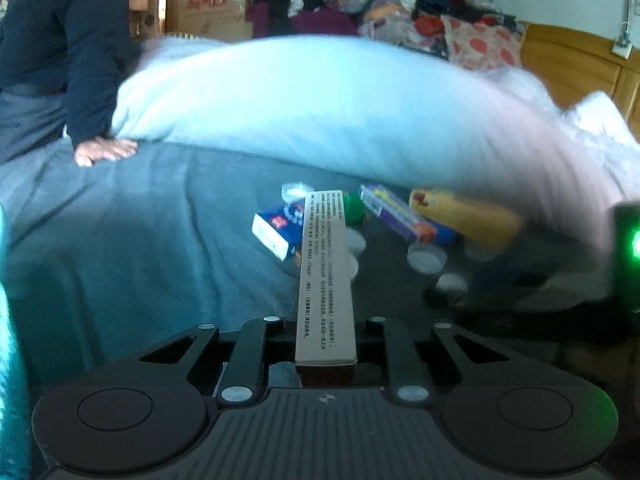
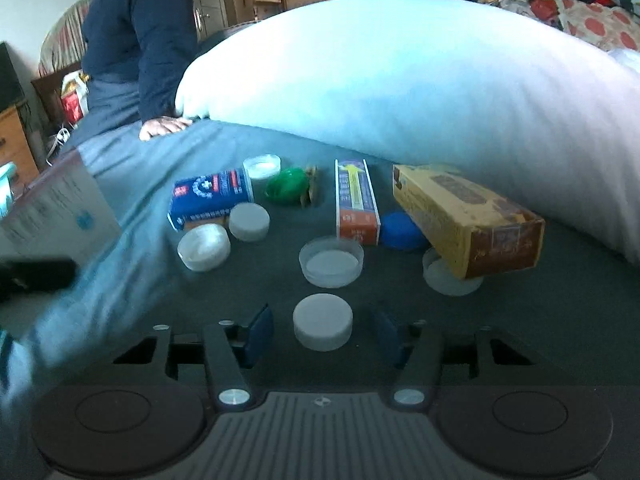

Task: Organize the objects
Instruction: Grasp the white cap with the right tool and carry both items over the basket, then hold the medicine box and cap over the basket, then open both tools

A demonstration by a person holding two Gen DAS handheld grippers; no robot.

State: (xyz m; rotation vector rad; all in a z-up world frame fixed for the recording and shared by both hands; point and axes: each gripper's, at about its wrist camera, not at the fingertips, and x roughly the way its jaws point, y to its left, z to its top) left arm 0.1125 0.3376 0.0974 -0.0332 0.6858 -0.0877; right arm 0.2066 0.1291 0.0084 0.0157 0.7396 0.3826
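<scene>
A long thin grey box [image 1: 326, 276] with tiny writing sticks straight out, held off the bed. A blue and white box [image 2: 211, 196] lies flat on the grey blanket, resting partly on something orange. Next to it sit a white round lid [image 2: 249, 222] and a clear round lid [image 2: 204, 247]. A green round thing [image 2: 287, 186] lies behind them. A purple and orange box [image 2: 356, 203] lies flat, touching a blue round thing [image 2: 401, 231]. A big yellow box [image 2: 466, 220] leans tilted on a clear lid [image 2: 448, 278]. A clear lid [image 2: 331, 261] faces up in the middle. A white lid [image 2: 323, 322] sits closest.
</scene>
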